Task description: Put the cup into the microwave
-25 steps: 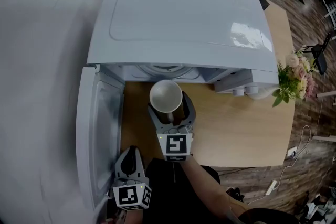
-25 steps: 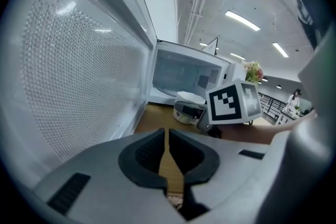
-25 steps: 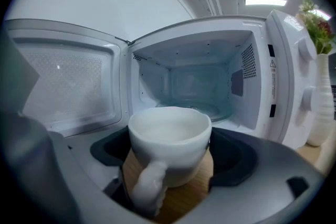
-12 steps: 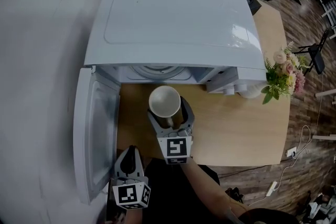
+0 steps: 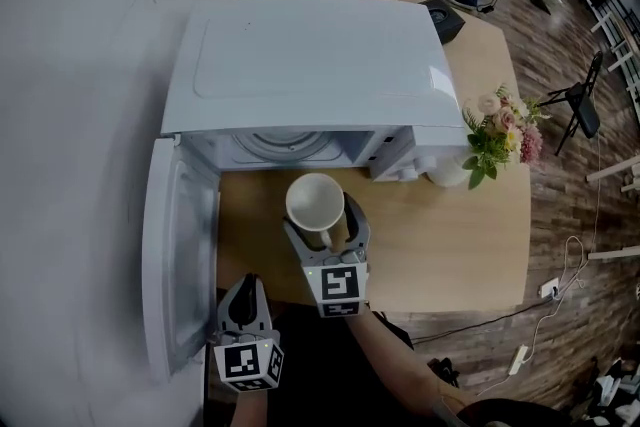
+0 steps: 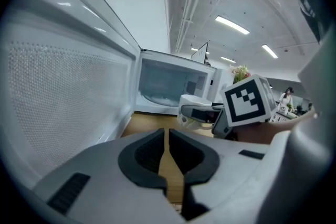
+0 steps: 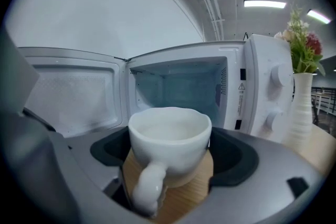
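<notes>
1. Hidden: from the head view the microwave (image 5: 310, 65) shows you mostly its top. Only a strip of the cavity and turntable (image 5: 283, 143) is visible. The cup's base is covered by the jaws.
2. Writing: a warning-triangle label sits on the microwave's control panel (image 7: 242, 93), but its print is too small to read.
3. Counts: one cup (image 5: 315, 203), two knobs (image 7: 276, 77), one vase of flowers (image 5: 497, 130) to the microwave's right, and two grippers.
4. Your right gripper (image 5: 325, 227) is clamped on the cup, handle toward you. It is held just in front of the microwave's open mouth, outside the cavity and above the table (image 5: 450, 235).
5. Your left gripper (image 5: 248, 293) has its jaws together on nothing, beside the open door (image 5: 180, 255).
</notes>
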The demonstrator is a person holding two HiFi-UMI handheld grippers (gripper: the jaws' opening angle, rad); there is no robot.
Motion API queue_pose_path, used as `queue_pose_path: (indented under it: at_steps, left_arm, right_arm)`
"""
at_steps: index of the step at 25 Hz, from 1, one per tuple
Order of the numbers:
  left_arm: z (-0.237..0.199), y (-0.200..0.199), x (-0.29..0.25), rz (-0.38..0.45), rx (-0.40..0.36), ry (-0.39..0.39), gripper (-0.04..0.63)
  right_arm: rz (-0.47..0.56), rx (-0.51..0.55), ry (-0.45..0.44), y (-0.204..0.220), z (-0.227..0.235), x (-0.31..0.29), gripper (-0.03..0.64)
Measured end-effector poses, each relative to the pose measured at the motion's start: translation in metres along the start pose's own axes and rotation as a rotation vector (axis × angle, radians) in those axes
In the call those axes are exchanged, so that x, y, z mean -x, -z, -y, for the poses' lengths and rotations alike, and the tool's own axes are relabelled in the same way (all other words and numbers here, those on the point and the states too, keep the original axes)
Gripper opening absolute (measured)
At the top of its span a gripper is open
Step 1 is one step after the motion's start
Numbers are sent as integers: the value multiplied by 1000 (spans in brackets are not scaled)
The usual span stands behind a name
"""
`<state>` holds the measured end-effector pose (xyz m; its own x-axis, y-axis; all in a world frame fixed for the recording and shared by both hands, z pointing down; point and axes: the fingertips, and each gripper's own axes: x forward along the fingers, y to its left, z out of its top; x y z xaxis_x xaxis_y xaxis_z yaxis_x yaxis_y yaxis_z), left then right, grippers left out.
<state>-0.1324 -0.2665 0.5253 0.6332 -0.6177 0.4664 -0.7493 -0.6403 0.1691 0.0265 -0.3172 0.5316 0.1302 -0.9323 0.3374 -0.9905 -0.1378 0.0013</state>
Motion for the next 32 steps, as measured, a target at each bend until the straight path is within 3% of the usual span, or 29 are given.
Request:
queue_pose_path:
  at_steps: [15, 32]
  left_arm:
    - [29, -54, -15, 123, -66, 103, 11]
    - [32, -68, -28, 168, -68, 114, 11]
  right_arm:
    - [63, -24, 17, -54, 21, 34, 439]
    - [107, -17, 54, -81, 47, 25, 439]
